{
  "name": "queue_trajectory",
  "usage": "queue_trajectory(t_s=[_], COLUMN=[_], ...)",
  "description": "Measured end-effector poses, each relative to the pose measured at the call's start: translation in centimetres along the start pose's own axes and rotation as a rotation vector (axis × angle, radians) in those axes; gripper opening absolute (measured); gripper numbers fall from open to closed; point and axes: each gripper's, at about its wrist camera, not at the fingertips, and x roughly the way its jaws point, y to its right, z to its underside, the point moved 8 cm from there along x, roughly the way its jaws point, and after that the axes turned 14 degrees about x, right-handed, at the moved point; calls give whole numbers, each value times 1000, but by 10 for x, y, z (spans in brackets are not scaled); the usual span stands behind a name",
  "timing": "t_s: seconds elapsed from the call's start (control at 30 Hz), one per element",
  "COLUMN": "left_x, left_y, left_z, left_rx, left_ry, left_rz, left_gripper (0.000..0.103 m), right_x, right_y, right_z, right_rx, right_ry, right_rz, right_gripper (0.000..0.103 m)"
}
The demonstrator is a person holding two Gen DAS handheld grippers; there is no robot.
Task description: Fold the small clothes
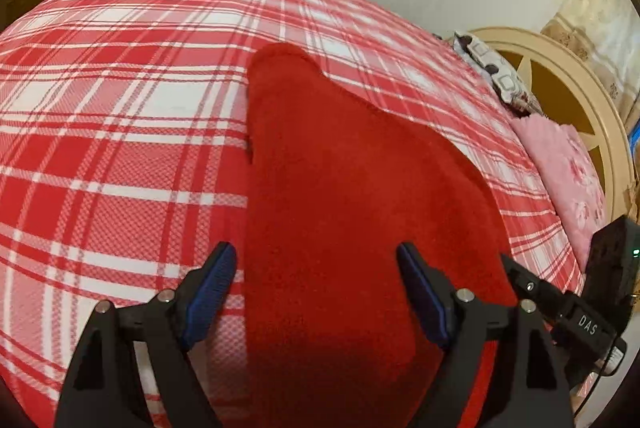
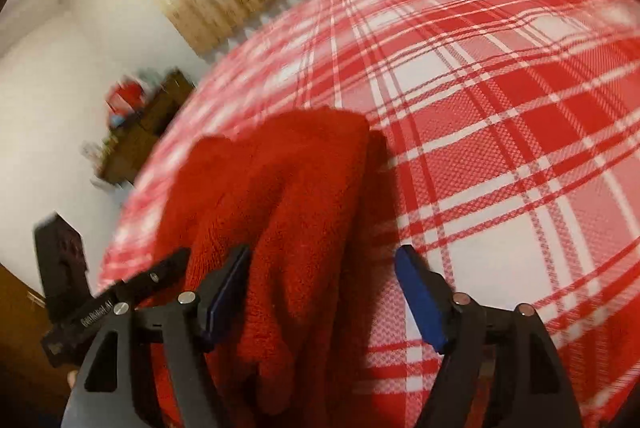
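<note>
Both the left gripper (image 1: 316, 268) and right gripper (image 2: 324, 270) gape empty over the soft, floppy red garment (image 1: 340, 188); I'd pinch its near hem.

Both wrist views look down close over the plaid bed (image 1: 120, 108), sharing the red garment (image 1: 340, 188).
</note>
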Motion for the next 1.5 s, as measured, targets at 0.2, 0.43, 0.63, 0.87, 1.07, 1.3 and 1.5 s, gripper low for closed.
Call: queue_trajectory(t_s=[0.2, 0.43, 0.63, 0.87, 1.07, 1.3, 1.5], left_x=[0, -4, -1, 5, 4, 0, -19], left_y=[4, -5, 0, 6, 7, 12, 24], left_z=[1, 0, -2, -3, -1, 0, 3], left_rx=[53, -7, 10, 75, 85, 60, 110], left_ry=[19, 58, 56, 19, 21, 18, -31], left_rz=[-6, 115, 116, 30, 1, 1, -43], left_gripper=[88, 88, 88, 91, 79, 61, 48], right_x=[-4, -7, 23, 27, 24, 17, -8], right_y=[0, 11, -28, -29, -37, -50, -58], right_z=[-1, -13, 17, 21, 28, 32, 47], right_rx=[24, 138, -96, -184, -226, -259, -256], right_ry=[2, 2, -97, -91, -49, 6, -18], right_rz=[-52, -132, -26, 11, 35, 111, 97], right_gripper=[75, 77, 89, 76, 58, 52, 46])
